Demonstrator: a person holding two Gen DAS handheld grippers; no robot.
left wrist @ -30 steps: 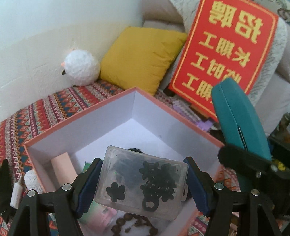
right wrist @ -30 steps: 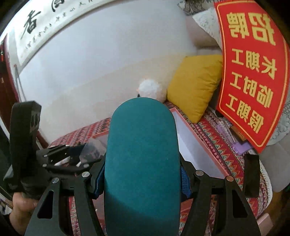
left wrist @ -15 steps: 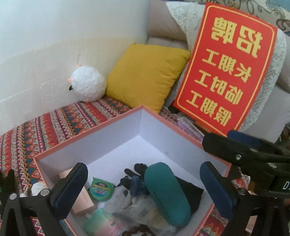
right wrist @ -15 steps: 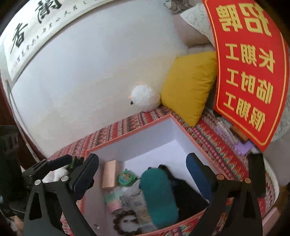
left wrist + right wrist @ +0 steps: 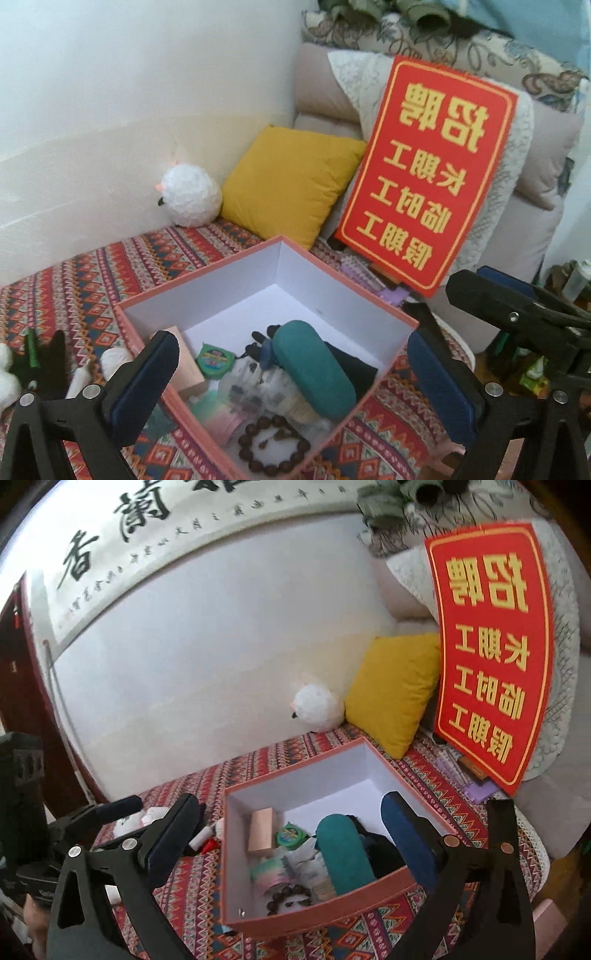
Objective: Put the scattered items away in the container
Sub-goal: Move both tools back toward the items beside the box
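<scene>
A pink-rimmed box [image 5: 347, 280] with white walls sits on the patterned bedspread. In it lie a teal glasses case [image 5: 314, 369], a clear plastic box [image 5: 258, 387], a brown bead bracelet [image 5: 273, 446], a green round tin [image 5: 214, 360] and a tan block [image 5: 260, 830]. My left gripper [image 5: 291, 347] hangs open above the box's near side, nothing between its fingers. My right gripper [image 5: 291, 803] also stands open over the box [image 5: 295, 771], above the teal case [image 5: 343, 856]. A white spool [image 5: 114, 360], a white stick [image 5: 77, 380] and a green pen [image 5: 32, 349] lie outside, left of the box.
A white fluffy toy [image 5: 190, 199], a yellow cushion [image 5: 291, 184] and a red sign [image 5: 424, 177] stand behind the box against the wall and sofa. Purple and brown small items [image 5: 391, 291] lie under the sign. A red cone [image 5: 210, 845] lies left of the box.
The left gripper let go of the clear plastic box and the right let go of the teal case; both now lie in the box. Both grippers opened and rose away.
</scene>
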